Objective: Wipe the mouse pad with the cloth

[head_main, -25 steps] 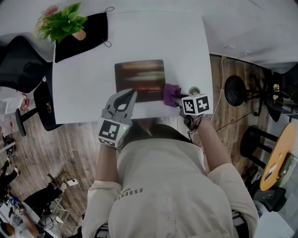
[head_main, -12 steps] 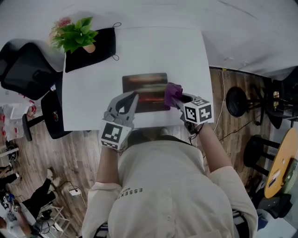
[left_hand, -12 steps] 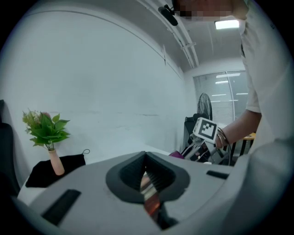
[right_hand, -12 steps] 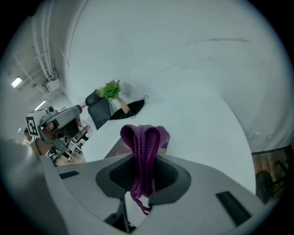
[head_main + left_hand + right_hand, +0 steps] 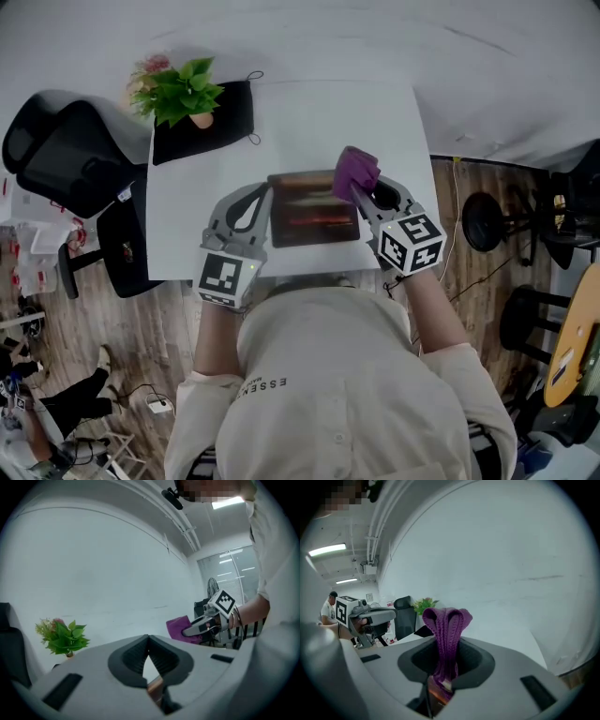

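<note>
A dark mouse pad (image 5: 314, 211) lies on the white table (image 5: 394, 122), near its front edge. My right gripper (image 5: 364, 194) is shut on a purple cloth (image 5: 354, 172), which sticks up from the jaws over the pad's far right corner. The right gripper view shows the cloth (image 5: 446, 620) folded and pinched between the jaws of the right gripper (image 5: 447, 644). My left gripper (image 5: 265, 195) is shut with nothing in it, its tip at the pad's left edge. In the left gripper view, the left gripper (image 5: 148, 640) points past the cloth (image 5: 179, 628).
A potted green plant (image 5: 183, 91) stands on a black mat (image 5: 211, 127) at the table's far left corner. A black office chair (image 5: 56, 155) is left of the table. Black stools (image 5: 487, 220) stand on the wooden floor to the right.
My right gripper has carried the purple cloth from the pad's near right corner towards its far right corner. The left gripper has stayed at the pad's left edge.
</note>
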`<state>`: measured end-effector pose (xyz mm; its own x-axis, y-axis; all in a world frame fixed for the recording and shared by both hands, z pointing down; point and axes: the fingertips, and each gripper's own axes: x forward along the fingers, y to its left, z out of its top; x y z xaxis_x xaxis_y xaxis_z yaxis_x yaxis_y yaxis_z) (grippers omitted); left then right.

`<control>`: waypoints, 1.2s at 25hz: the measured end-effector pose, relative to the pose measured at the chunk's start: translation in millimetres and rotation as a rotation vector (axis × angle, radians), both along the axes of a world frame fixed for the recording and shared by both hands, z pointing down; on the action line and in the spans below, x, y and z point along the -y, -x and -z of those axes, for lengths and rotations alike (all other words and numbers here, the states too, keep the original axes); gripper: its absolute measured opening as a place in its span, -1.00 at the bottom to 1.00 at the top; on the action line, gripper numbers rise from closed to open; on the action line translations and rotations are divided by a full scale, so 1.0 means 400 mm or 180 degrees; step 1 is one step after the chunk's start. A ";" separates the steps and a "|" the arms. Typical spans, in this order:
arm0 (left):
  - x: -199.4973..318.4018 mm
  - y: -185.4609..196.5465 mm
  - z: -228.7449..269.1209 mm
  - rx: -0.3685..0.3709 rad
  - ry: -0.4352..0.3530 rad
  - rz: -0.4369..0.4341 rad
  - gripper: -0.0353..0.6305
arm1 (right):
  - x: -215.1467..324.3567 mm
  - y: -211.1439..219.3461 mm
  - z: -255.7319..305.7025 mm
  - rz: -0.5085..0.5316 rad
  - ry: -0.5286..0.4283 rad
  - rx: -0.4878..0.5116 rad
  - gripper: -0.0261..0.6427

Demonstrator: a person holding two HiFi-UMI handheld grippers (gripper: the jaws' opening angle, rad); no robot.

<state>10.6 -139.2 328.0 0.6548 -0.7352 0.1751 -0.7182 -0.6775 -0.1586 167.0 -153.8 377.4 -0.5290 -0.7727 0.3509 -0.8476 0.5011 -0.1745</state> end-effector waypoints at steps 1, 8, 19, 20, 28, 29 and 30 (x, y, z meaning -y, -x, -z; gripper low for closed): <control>0.005 0.009 0.008 0.0008 -0.0012 0.0007 -0.89 | 0.004 0.005 0.023 -0.0020 -0.0117 0.0005 -0.65; 0.031 0.049 0.029 0.0046 -0.0023 0.0054 -0.89 | 0.023 0.028 0.123 -0.0179 -0.0824 -0.0059 -0.65; 0.052 0.068 0.010 0.0068 0.0105 0.0157 -0.89 | 0.026 0.063 0.121 -0.0103 -0.0956 -0.0230 -0.66; 0.050 0.065 0.010 0.0068 0.0111 0.0159 -0.89 | 0.024 0.064 0.124 -0.0097 -0.0967 -0.0229 -0.66; 0.036 0.053 0.013 0.0083 0.0108 0.0173 -0.89 | 0.015 0.060 0.127 -0.0118 -0.0974 -0.0174 -0.66; 0.036 0.052 0.011 0.0083 0.0114 0.0176 -0.89 | 0.016 0.057 0.125 -0.0133 -0.0964 -0.0167 -0.66; 0.036 0.051 0.008 0.0086 0.0120 0.0179 -0.89 | 0.018 0.054 0.123 -0.0148 -0.0956 -0.0163 -0.66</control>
<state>-9.8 -153.7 324.7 0.6073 -0.7633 0.2203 -0.7512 -0.6420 -0.1537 145.5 -160.9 328.2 -0.4781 -0.8689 0.1284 -0.8748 0.4842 0.0192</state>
